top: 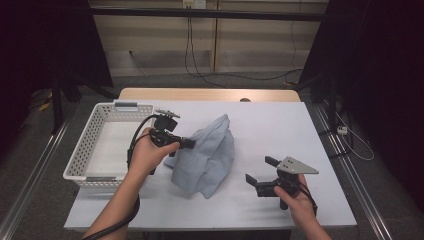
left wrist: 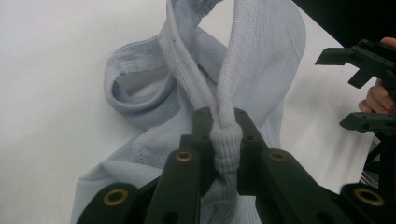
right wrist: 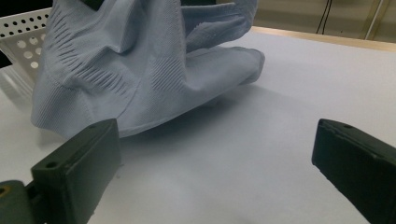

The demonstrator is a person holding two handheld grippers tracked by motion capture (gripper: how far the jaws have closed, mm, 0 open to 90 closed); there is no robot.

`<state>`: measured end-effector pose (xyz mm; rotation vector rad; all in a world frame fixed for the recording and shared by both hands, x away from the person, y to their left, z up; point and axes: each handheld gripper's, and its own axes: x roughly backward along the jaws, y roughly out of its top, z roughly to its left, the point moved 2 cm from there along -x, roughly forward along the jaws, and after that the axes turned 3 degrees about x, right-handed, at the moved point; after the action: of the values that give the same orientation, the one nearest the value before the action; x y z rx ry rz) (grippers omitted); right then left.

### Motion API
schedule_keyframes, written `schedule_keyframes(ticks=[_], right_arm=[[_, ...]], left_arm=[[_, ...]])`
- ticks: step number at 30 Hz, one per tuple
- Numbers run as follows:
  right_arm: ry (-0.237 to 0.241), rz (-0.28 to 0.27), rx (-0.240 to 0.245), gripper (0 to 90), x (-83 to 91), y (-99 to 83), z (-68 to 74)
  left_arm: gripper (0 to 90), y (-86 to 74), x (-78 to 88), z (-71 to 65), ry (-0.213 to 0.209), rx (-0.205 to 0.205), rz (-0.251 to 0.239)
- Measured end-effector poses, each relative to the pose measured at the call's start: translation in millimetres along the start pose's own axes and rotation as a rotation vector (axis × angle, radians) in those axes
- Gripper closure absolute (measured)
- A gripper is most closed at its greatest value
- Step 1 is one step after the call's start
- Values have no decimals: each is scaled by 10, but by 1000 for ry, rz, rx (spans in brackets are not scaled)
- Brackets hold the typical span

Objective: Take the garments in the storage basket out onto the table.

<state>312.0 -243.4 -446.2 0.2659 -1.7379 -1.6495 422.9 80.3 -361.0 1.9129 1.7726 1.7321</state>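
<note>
Near the middle of the desk [top: 280, 125], from the high view, we lift a pale blue garment [top: 207, 155] with the left gripper [top: 187, 143]; the white basket [top: 87, 172] at the left edge looks empty, though its near wall hides part of the floor. In the left gripper view, jaws pinch a ribbed hem. In the right gripper view, the right gripper [right wrist: 212, 175] gapes wide, empty; next we probably need a second hold.

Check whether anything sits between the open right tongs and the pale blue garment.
Nothing visible does. The right tongs stand open over bare white table, apart from the pale blue garment, which the left tongs hold pinched by a ribbed edge.
</note>
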Motion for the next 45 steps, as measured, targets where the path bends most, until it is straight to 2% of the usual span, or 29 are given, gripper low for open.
schedule_keyframes(ticks=[7, 11, 17, 26, 32, 36, 39, 43, 45], right_arm=[[-7, 33, 14, 25, -111, 31, 47], [8, 32, 5, 40, -155, 59, 51], [43, 30, -15, 83, -236, 114, 56], [40, 40, -8, 89, -385, 174, 37], [28, 54, -11, 138, -468, 253, 15], [27, 71, -36, 160, -542, 320, 12], [14, 70, -18, 160, -589, 408, 14], [11, 68, -38, 163, -646, 474, -5], [-5, 87, -44, 197, -689, 500, -19]], left_arm=[[825, -11, 24, 9, -5, 5, -7], [825, -43, 41, 18, -7, 14, -15], [829, -84, 108, 60, 15, 25, -10], [830, -205, 214, 105, 35, 44, -14], [830, -261, 206, 121, 35, 55, -16], [830, -285, 197, 125, 34, 52, -7], [830, -297, 193, 133, 30, 50, -6], [830, -312, 178, 158, 31, 56, -8], [830, -313, 173, 160, 29, 54, -6]])
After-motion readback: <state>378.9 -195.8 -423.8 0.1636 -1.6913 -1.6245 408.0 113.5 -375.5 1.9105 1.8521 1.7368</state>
